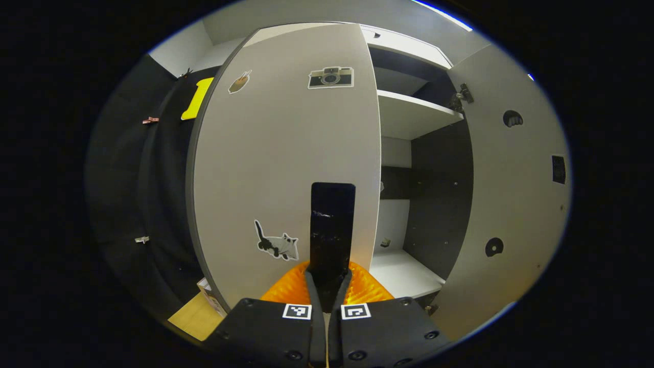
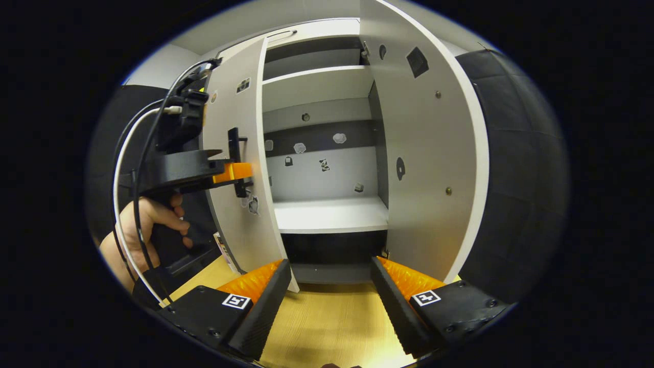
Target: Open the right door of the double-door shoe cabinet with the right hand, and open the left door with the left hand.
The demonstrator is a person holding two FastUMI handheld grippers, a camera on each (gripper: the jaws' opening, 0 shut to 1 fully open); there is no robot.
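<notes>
Both doors stand open: the left gripper point(image 1: 327, 286) has its jaws clamped on the upright handle point(image 1: 332, 225) of the left door point(image 1: 286, 153), while the right gripper point(image 2: 331, 301), jaws apart, faces the shelves just beside the wide-swung right door point(image 2: 434, 153).

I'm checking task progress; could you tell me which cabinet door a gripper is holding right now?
The left door: the left gripper is shut on its handle. The right door stands wide open, untouched.
</notes>
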